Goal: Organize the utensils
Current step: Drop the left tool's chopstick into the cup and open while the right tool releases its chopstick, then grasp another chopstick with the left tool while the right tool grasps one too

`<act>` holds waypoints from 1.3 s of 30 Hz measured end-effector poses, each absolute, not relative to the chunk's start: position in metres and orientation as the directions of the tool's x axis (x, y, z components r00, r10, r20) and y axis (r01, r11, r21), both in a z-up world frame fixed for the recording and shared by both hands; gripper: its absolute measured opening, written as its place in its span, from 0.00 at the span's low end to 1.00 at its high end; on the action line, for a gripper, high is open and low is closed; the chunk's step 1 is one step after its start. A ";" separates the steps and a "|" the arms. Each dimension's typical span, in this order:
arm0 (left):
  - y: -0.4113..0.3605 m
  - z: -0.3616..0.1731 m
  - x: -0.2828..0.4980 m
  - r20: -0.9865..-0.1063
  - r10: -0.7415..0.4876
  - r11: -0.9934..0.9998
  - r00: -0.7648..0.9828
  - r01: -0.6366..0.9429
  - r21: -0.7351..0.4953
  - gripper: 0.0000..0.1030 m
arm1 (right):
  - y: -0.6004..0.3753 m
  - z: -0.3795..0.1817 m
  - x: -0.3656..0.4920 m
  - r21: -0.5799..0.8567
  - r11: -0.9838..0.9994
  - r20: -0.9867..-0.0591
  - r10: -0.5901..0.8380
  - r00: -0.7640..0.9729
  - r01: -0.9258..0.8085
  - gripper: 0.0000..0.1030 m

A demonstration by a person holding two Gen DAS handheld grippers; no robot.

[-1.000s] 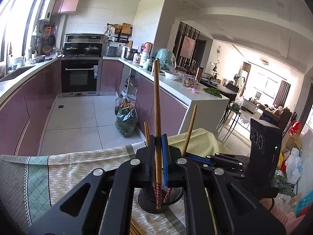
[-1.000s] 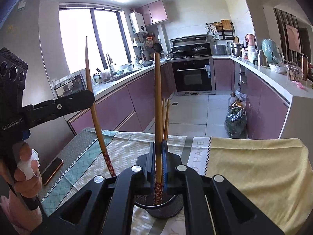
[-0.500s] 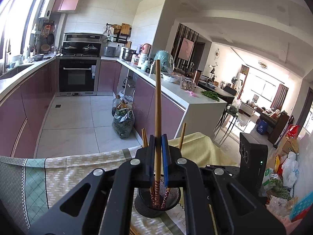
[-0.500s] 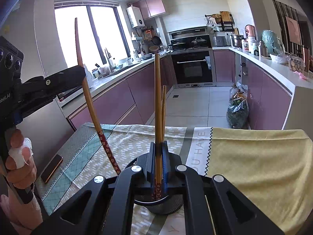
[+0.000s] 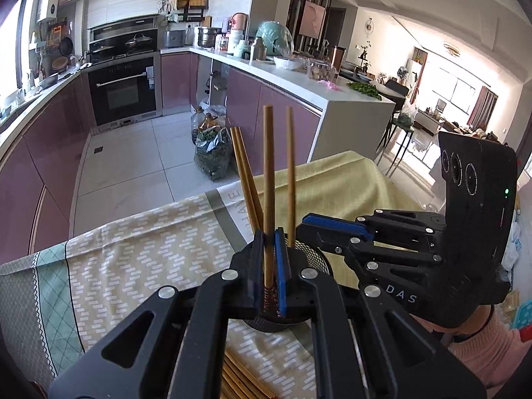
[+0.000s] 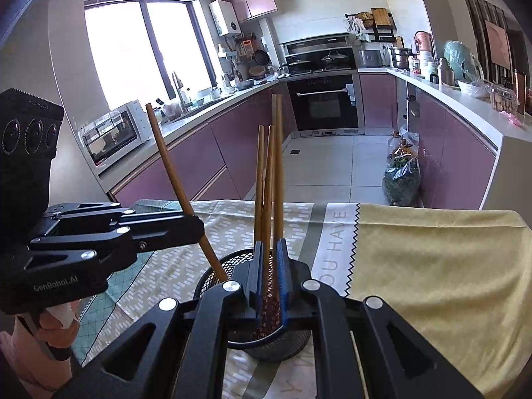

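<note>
**Operator:** Why is each chopstick held upright?

**Technician:** The mesh holder (image 6: pixel 266 339) opens upward, so a vertical stick drops straight in. Patterned tips point down, into the holder.

**Operator:** State of the left gripper (image 5: pixel 270 266)?

**Technician:** Fingers nearly closed on one chopstick (image 5: pixel 268 179), gripped low on the shaft, directly above the holder; its tip appears inside the rim. The right-wrist view shows that stick leaning away from the holder.

**Operator:** And the right gripper (image 6: pixel 268 276)?

**Technician:** Fingers close together around a second chopstick (image 6: pixel 278 173), vertical over the holder's near rim. Whether the pads press it cannot be told. Two sticks (image 6: pixel 264 183) already stand inside the holder.

**Operator:** Hand pose?

**Technician:** Both grippers converge level on the holder from opposite sides. More chopsticks (image 5: pixel 242 382) lie on the table (image 6: pixel 432 259), nearer the operator than the holder.
</note>
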State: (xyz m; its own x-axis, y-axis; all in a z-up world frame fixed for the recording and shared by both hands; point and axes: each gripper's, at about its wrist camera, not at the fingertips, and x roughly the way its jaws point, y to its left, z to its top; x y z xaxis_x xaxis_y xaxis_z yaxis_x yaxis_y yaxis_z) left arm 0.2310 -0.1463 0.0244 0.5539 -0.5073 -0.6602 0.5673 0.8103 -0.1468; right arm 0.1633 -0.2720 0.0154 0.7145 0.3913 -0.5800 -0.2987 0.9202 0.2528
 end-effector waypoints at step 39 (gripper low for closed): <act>-0.041 -0.123 0.133 -0.757 -0.291 0.936 0.585 0.338 -0.099 0.52 | -0.181 -0.079 0.095 0.241 0.869 -0.749 0.449 0.487 -0.431 0.39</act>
State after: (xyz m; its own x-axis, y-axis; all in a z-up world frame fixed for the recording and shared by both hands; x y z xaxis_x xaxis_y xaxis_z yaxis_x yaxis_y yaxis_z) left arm 0.1330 -0.0406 -0.1233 0.5849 -0.2913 -0.7570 0.3376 0.9360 -0.0994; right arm 0.0952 -0.1811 -0.0788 0.4866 0.4494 -0.7492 -0.4313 0.8693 0.2414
